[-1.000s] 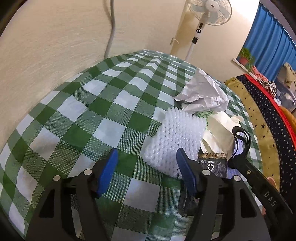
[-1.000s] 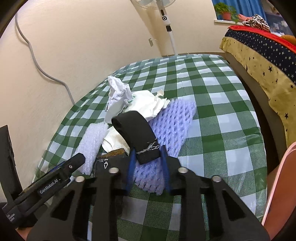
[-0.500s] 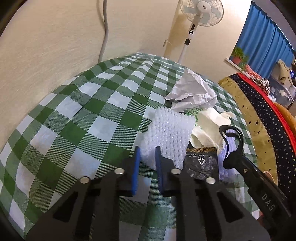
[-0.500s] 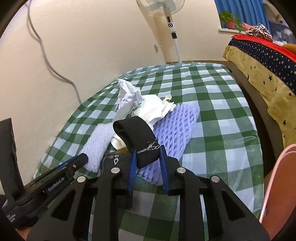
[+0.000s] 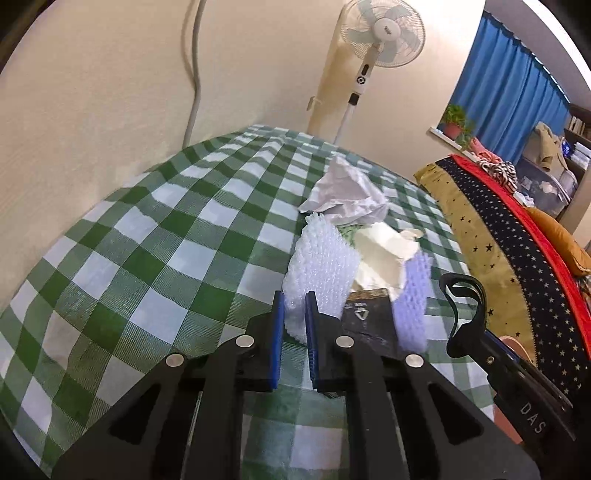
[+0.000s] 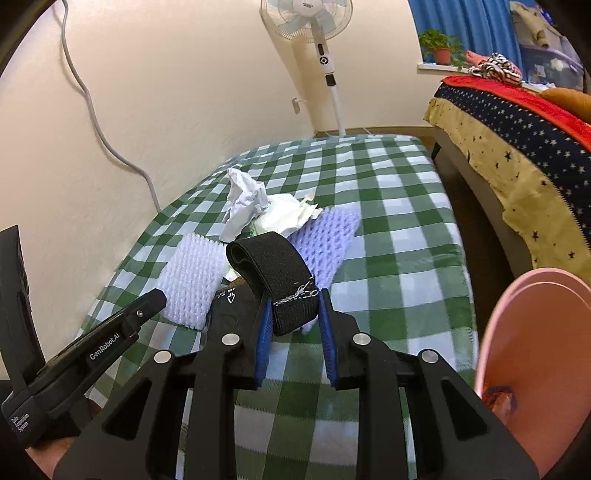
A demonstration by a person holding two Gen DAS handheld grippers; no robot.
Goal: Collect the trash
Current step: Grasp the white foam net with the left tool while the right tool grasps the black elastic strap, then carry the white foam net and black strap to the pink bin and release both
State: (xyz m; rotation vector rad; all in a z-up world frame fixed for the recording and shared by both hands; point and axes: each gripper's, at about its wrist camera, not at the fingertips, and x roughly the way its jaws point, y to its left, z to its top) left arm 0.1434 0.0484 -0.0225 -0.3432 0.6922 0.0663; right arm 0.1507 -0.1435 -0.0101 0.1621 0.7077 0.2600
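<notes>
Left gripper [image 5: 293,325] pinches the near edge of the white foam net [image 5: 320,262], mid-desk [image 5: 147,236]. Crumpled paper [image 5: 343,195], tissue [image 5: 380,254] and purple net [image 6: 325,236] remain uncollected. Right gripper [image 6: 293,325] clamps a black strap [image 6: 275,269]. Only the right view shows a pink bin [image 6: 535,362].

Both wrist views sit low and close over the green-checked worktop [image 5: 155,236], looking forward along their tools toward the standing fan [image 5: 384,33] at the far wall. Both share the trash pile before the fan [image 6: 306,18]; the right view sits nearer the bed [image 6: 517,122].
</notes>
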